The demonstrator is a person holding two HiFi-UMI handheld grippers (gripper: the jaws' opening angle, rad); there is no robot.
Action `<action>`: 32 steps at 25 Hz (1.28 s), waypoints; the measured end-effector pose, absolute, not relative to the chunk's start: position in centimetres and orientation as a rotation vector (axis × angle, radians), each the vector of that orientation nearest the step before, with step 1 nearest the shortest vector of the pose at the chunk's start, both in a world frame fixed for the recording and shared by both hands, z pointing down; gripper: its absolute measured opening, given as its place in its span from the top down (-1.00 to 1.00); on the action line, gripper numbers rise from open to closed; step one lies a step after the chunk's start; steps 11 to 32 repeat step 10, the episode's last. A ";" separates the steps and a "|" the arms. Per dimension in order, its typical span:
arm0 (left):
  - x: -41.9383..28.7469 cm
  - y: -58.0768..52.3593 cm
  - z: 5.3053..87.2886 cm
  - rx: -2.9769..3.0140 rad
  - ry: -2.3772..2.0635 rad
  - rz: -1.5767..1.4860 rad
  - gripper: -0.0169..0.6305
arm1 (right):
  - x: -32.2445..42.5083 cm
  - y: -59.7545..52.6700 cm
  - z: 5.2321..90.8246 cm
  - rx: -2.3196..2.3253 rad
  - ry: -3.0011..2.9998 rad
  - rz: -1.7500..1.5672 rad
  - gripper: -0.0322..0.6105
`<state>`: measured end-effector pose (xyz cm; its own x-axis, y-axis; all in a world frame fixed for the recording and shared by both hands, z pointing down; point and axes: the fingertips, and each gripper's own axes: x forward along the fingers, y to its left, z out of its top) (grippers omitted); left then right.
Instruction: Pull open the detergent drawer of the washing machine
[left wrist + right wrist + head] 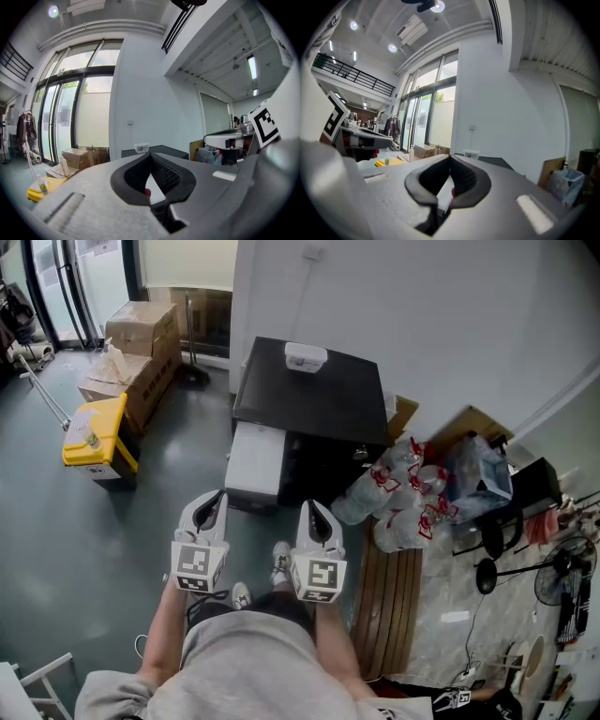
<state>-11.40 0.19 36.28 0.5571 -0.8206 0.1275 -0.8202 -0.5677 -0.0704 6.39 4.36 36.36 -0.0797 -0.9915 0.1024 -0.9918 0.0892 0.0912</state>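
We hold the left hand-held gripper [216, 500] and the right hand-held gripper [312, 509] clenched and empty, side by side, apart from the washing machine [309, 399].

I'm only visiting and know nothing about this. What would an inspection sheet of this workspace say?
Surface: grey floor.
Job's things: washing machine, black top, small white box on it; drawer state unclear.
Clutter: cardboard boxes, yellow case, water bottles, fan.
Grippers: left gripper and right gripper both shut, empty, short of the machine.
Cables: possibly loose leads on the floor.
Surroundings: glass doors, white wall.
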 end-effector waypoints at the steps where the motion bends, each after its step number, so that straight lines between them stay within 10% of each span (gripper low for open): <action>1: -11.5 0.1 36.3 -2.768 1.459 -0.231 0.91 | 6.3 4.3 36.4 2.032 -2.214 0.000 0.89; 32: -11.5 -1.0 36.8 -2.761 1.454 -0.243 0.91 | 6.3 3.4 36.3 2.030 -2.220 -0.012 0.89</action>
